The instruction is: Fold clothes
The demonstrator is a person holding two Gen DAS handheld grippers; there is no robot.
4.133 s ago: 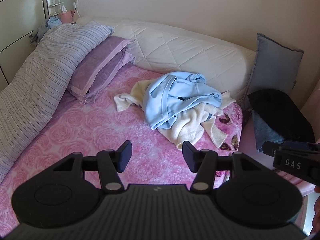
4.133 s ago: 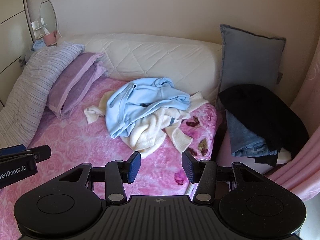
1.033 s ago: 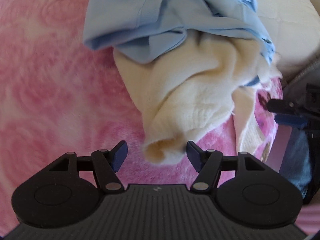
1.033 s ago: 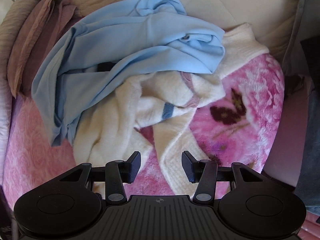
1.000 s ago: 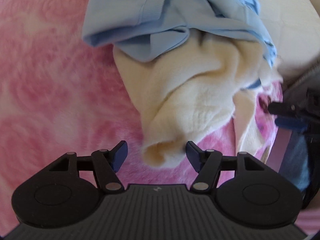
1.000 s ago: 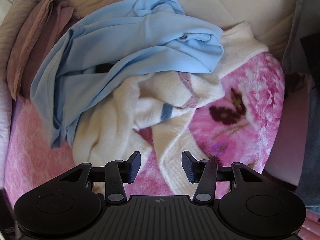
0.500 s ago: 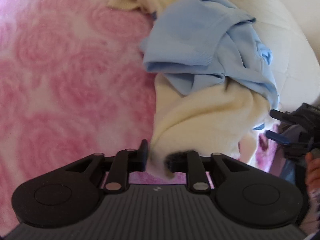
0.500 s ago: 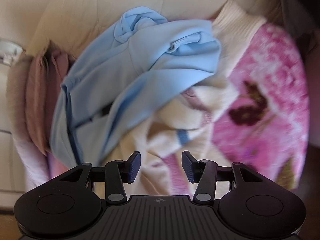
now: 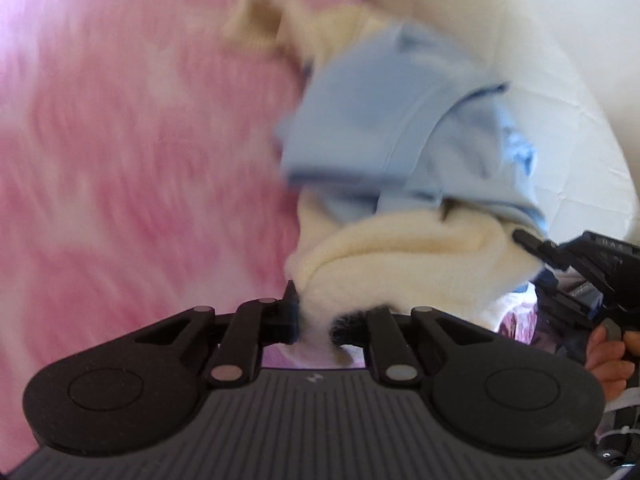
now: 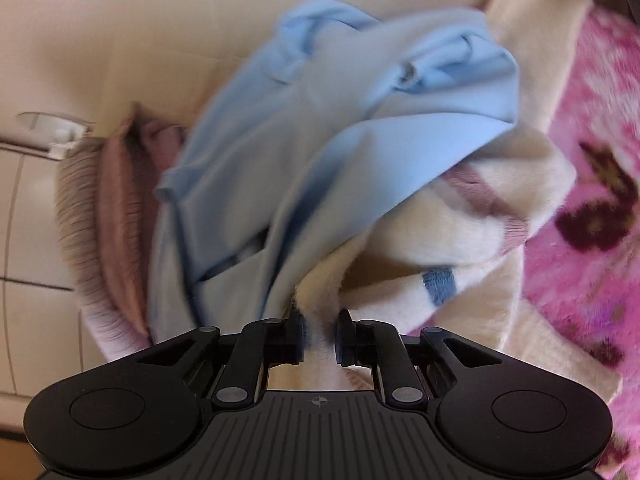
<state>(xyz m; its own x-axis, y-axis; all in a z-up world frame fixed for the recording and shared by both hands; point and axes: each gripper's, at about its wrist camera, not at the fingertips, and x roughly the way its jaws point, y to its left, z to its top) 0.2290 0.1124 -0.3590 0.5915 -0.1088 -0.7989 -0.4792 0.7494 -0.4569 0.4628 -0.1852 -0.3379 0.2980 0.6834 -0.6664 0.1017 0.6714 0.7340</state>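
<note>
- Left gripper (image 9: 314,322): fingers clamped on the fuzzy cream knitted sweater (image 9: 404,256)
- Right gripper (image 10: 320,334): pinching the same sweater, apparently
- Light blue garment (image 10: 304,152) draped over it; view blurred

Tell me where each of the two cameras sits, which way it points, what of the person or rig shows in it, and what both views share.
Left wrist: sits on the left gripper, looking along its fingers at the cream sweater it pinches; the right gripper and a hand show at the right edge.
Right wrist: sits on the right gripper, facing the headboard, shut on cream sweater fabric.
Shared: the sweater, the light blue garment and the pink blanket.
</note>
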